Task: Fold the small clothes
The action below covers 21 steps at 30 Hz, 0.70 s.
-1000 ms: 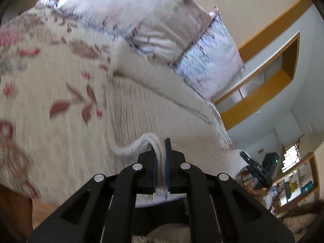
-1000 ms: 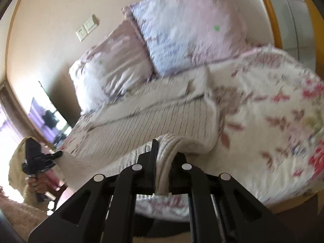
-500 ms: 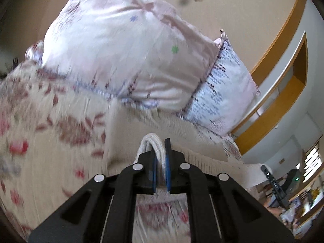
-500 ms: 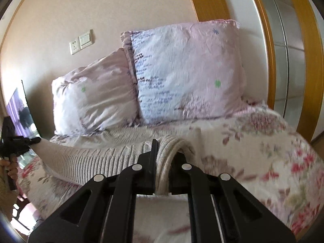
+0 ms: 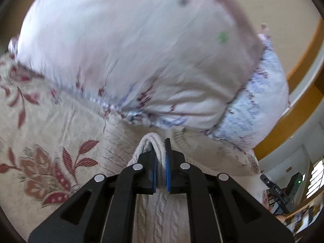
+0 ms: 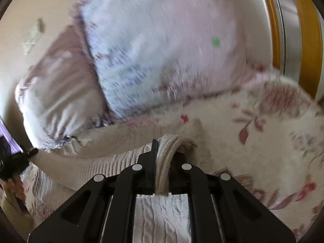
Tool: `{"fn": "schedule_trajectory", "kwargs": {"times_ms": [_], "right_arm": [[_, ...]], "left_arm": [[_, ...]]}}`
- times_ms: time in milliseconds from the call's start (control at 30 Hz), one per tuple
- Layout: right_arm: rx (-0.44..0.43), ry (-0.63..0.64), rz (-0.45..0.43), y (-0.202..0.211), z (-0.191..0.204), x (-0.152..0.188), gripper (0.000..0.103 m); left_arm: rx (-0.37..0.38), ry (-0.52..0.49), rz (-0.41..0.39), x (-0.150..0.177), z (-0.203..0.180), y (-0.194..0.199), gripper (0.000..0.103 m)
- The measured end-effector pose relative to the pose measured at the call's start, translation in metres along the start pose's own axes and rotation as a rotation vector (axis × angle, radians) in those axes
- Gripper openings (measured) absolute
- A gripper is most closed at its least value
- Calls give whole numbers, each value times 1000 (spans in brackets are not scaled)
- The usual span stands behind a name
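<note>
With each gripper clamped on a bunched edge of the cream cable-knit sweater (image 5: 160, 214), the step in hand appears to be carrying that edge over the rest of the garment to form a fold. The left gripper (image 5: 161, 162) has its jaws nearly together on a looped ridge of knit; the right gripper (image 6: 163, 162) pinches a thicker ribbed band in the same way. The sweater lies on the floral-print bed cover (image 5: 40, 141), its body running beneath both grippers and one sleeve (image 6: 105, 143) stretching away toward the left of the right wrist view.

To execute the fold well:
- Hold both grippers level with each other so the carried edge stays straight.
- Lower the edge onto the layer beneath before releasing, so the knit does not slump.
- Align the carried edge with the far edge of the garment, which is not clearly visible here.

Beyond the sweater, the pale pink pillow (image 5: 131, 50) stands just past the fabric and, in my judgement, limits forward travel. A second pillow printed with blue-purple marks (image 6: 162, 46) leans beside it. Behind them are the beige wall (image 6: 40, 0) and an orange wooden frame (image 5: 299, 105). Both views are motion-blurred, so fine contact detail cannot be confirmed.
</note>
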State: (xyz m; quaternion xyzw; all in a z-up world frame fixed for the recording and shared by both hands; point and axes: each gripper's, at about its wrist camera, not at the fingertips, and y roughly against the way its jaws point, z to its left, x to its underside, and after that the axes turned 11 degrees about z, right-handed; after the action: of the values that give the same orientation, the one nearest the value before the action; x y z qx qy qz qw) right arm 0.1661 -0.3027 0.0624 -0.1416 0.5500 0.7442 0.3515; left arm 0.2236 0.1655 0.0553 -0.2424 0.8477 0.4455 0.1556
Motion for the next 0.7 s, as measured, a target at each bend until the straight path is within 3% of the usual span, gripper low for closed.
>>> {"fn": "schedule_trajectory", "kwargs": {"times_ms": [500,567,633,667,700], "right_arm": [[-112,-277,139,-63,-37,-27,10],[-160,-332,152,-65,-44,-31,21],[-224,-387,139,-61,-51,-35,35],[-234,-396,126,-59,-52,-36,50],[-223,-401,88,-51,-54,-37,59]], "left_arm": [[103,183,68,-19,30,-46,7],[123,215,81,-19,32,-48,7],[143,226,81,-20,33,-45,15],[146,224,72,-20,31,-41,29],[149,221,55,-21,30,-36,41]]}}
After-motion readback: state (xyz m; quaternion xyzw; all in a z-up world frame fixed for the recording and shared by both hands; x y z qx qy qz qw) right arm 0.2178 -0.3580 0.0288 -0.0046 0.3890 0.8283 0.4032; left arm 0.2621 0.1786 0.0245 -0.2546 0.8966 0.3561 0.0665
